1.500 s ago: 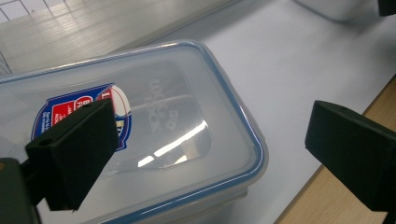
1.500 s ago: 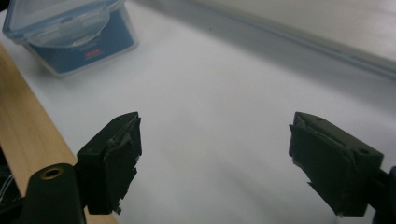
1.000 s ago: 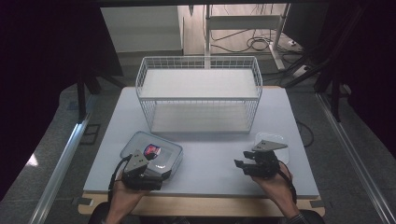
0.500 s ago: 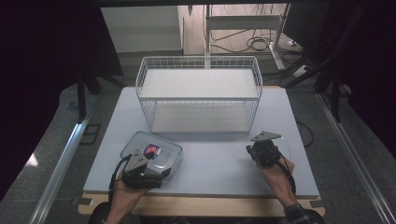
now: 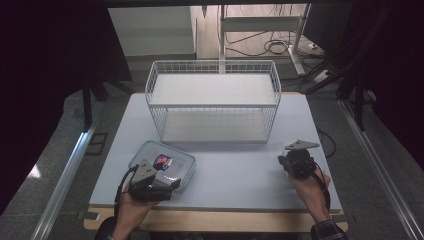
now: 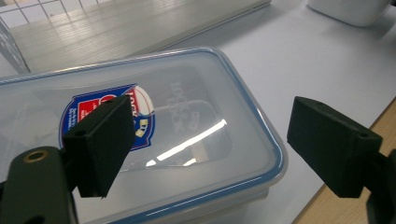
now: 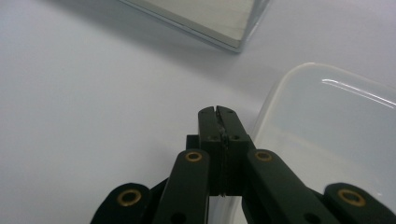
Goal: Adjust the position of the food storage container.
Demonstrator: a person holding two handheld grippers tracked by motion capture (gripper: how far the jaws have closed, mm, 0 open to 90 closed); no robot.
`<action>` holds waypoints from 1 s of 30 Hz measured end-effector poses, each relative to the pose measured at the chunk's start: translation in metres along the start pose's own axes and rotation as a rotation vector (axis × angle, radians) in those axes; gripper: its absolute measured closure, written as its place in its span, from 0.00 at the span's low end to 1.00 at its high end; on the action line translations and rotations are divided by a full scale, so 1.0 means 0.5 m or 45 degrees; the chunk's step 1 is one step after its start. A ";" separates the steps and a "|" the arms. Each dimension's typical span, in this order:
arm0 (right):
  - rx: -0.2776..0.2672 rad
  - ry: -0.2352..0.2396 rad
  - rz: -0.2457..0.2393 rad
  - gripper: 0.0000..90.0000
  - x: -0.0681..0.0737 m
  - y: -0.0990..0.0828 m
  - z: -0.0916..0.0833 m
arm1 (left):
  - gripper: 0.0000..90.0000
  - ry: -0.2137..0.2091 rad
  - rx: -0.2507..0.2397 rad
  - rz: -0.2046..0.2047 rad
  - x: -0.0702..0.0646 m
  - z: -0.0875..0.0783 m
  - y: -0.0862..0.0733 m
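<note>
A: High view: 2 hands come in from the bottom, each holding a gripper over a pale table. Where is the box?

B: A clear box with a blue-rimmed lid lies flat near the table's front left, in front of a white wire basket.

A: And the left gripper?

B: It hovers at the box's near edge. Left gripper view shows its jaws spread wide above the lid, pressing on nothing.

A: The right gripper?

B: It is at the front right, well apart from the box. Right gripper view shows its jaws clenched together, empty, just beside a translucent white container.
</note>
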State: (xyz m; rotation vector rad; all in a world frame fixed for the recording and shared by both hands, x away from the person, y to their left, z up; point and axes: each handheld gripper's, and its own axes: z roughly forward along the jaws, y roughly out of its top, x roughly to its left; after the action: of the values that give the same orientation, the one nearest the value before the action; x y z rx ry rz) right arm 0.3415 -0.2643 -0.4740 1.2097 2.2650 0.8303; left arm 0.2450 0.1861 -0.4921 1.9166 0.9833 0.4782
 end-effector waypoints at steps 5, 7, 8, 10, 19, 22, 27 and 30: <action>-0.021 -0.006 0.011 0.99 -0.008 -0.006 -0.005 | 0.29 0.011 0.017 0.025 0.013 -0.003 0.006; -0.040 0.022 0.021 0.98 -0.006 -0.006 -0.006 | 0.40 0.037 0.018 0.045 0.026 -0.007 0.014; -0.040 0.022 0.021 0.98 -0.006 -0.006 -0.006 | 0.49 0.037 0.018 0.045 0.026 -0.007 0.014; -0.056 0.033 0.012 0.98 -0.001 -0.005 -0.008 | 0.68 0.065 0.003 0.018 0.050 -0.014 0.020; -0.070 0.102 -0.036 0.93 0.032 -0.002 -0.005 | 1.00 0.318 -0.016 -0.158 0.190 -0.061 0.004; -0.065 0.125 -0.053 0.87 0.041 -0.002 -0.002 | 1.00 0.385 0.015 -0.217 0.235 -0.070 -0.024; -0.069 0.152 -0.068 0.78 0.052 -0.003 0.002 | 1.00 0.326 0.157 -0.281 0.276 -0.044 -0.070; -0.073 0.166 -0.069 0.76 0.056 -0.004 0.000 | 1.00 0.279 0.192 -0.289 0.272 -0.032 -0.074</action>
State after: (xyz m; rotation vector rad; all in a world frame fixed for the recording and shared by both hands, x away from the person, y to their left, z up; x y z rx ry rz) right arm 0.3258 -0.2416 -0.4784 1.0927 2.3488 0.9724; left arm 0.3009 0.3129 -0.5235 1.8816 1.3975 0.5001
